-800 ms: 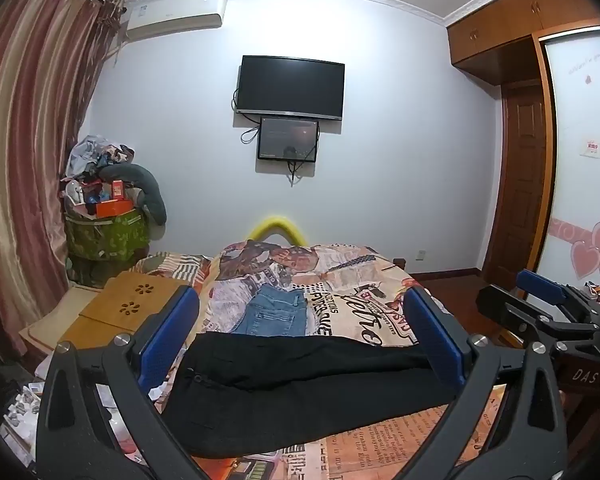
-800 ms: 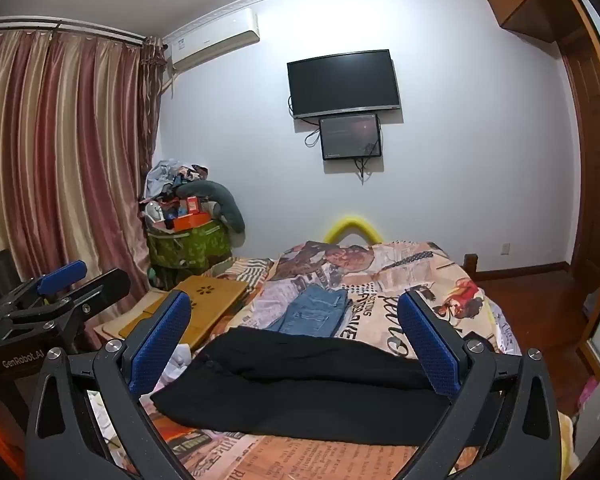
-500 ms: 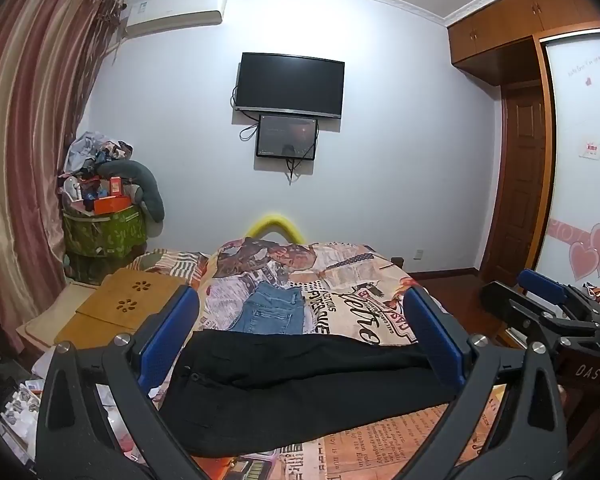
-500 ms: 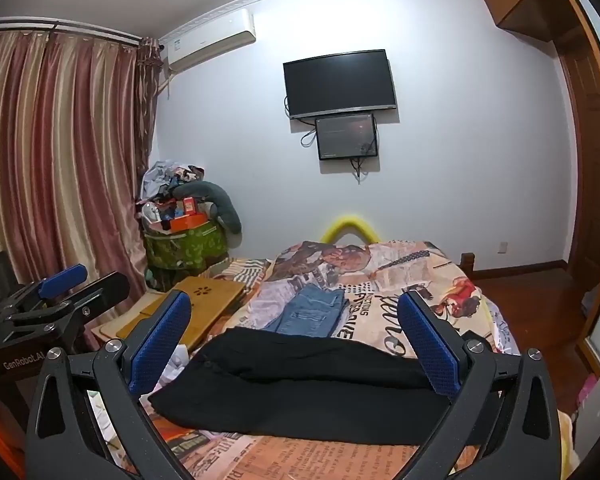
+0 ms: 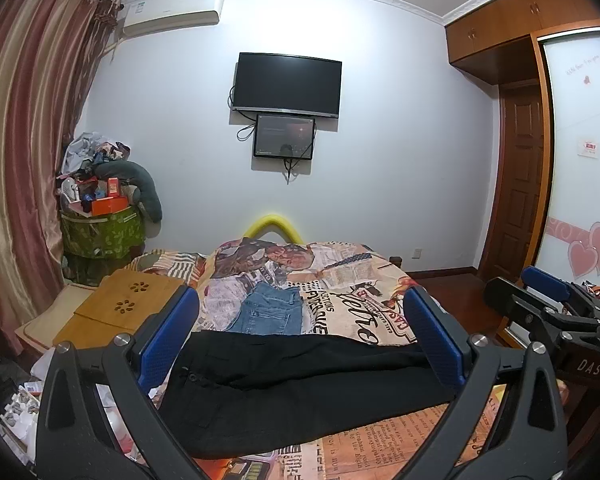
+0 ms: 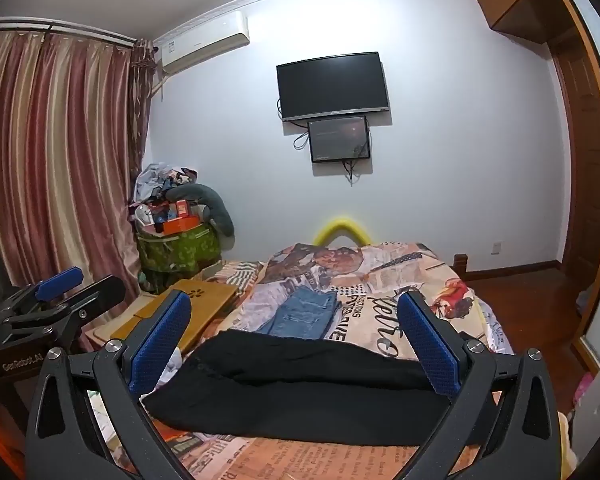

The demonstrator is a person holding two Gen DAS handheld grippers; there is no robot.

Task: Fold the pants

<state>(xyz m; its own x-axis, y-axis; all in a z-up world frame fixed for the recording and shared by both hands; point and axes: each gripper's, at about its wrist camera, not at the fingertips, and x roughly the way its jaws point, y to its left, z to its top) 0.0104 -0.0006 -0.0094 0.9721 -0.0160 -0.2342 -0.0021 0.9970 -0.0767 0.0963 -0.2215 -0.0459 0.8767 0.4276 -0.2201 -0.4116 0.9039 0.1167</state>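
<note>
The left tongs (image 5: 300, 344) hang wide open, holding nothing, above the near part of the bed (image 5: 364, 280). Black pants (image 5: 300, 384) lie flat across the near bedspread, folded jeans (image 5: 270, 312) just beyond. The right tongs (image 6: 296, 340) likewise gape empty over the pants (image 6: 300, 392).

left tongs (image 5: 300, 336): black frame, blue pads, silver screws | right tongs (image 6: 294, 336): same

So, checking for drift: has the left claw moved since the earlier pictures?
Yes, slightly. In its view the wall TV sits lower and farther left than before, so the left claw tipped up and turned rightward.
</note>
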